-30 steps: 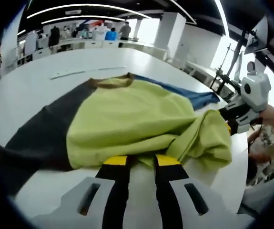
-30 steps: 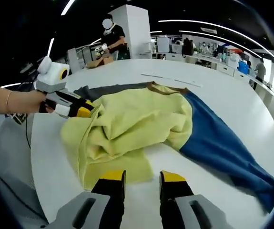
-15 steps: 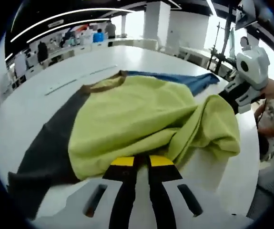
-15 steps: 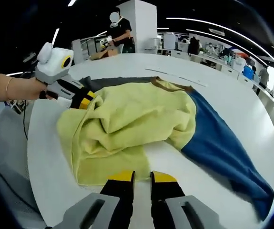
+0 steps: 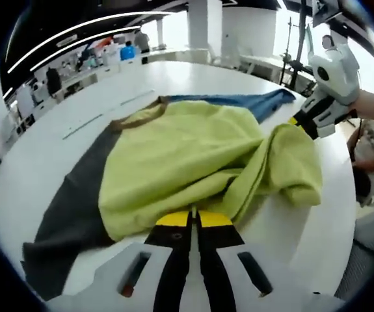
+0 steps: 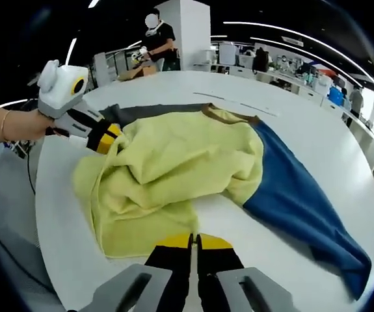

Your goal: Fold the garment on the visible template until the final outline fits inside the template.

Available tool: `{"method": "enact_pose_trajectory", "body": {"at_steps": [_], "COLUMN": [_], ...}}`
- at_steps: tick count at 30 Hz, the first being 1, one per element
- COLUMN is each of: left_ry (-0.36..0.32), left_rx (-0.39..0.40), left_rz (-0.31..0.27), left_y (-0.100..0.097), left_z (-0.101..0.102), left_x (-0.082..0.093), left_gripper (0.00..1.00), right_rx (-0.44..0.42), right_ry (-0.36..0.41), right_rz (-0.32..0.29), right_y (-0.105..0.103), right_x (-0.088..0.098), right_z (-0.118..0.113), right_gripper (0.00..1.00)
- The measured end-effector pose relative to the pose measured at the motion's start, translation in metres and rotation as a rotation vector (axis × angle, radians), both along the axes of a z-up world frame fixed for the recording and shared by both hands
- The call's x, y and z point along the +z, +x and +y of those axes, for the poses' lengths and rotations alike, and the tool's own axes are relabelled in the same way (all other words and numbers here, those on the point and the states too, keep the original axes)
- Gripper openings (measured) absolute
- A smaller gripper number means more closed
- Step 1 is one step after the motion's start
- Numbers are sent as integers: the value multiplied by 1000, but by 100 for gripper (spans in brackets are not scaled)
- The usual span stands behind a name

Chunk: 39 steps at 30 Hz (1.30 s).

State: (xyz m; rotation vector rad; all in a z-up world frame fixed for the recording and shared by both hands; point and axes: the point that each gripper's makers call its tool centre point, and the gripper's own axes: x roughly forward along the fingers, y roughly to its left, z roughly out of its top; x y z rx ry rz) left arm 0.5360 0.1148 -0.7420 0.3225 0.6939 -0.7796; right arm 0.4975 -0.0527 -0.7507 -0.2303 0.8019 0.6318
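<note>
Left gripper (image 5: pixel 193 218) pinched on garment (image 5: pixel 187 156) hem (yellow body); right gripper (image 6: pixel 192 242) likewise.

Garment (image 6: pixel 173 162): yellow-green body, bunched and partly folded over itself, lying on the white table (image 6: pixel 317 140); brown collar toward the far edge.
Sleeves: blue one (image 6: pixel 304 208) runs to the right edge; dark grey one (image 6: pixel 154 112) lies along the far left.
Right gripper (image 6: pixel 192 242): yellow-tipped jaws pressed together at the garment's near hem.
Left gripper (image 6: pixel 112 138): comes in from the left, tips at the folded cloth; a hand (image 6: pixel 8 123) holds it.
Person (image 6: pixel 155 39): stands beyond the table's far edge.
</note>
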Motion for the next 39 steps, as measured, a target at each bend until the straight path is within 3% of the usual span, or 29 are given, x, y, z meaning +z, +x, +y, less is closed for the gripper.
{"method": "enact_pose_trajectory", "body": {"at_steps": [9,14,24,32,39], "left_ry": [-21,-126,-156,-221,-228], "left_rx": [71,154,193,228,242], "left_rz": [5,35,23,27,34], "left_y": [-9,-17,-30,-45,-59], "left_z": [18,25,43,53,66], "left_x": [14,26,41,57,58], "left_gripper": [0,0,0,0,0], "right_rx": [-11,-23,-52,-71,-93], "right_ry": [10,5,7,4,-5], "right_rz": [-12,-19,-32,-43,-36], "right_y": [-6,-9,-15,-24,-34], "right_x": [9,14,26,38,42], "right_z": [-2,-6,-10,-17,-25], "right_gripper": [0,0,0,0,0]}}
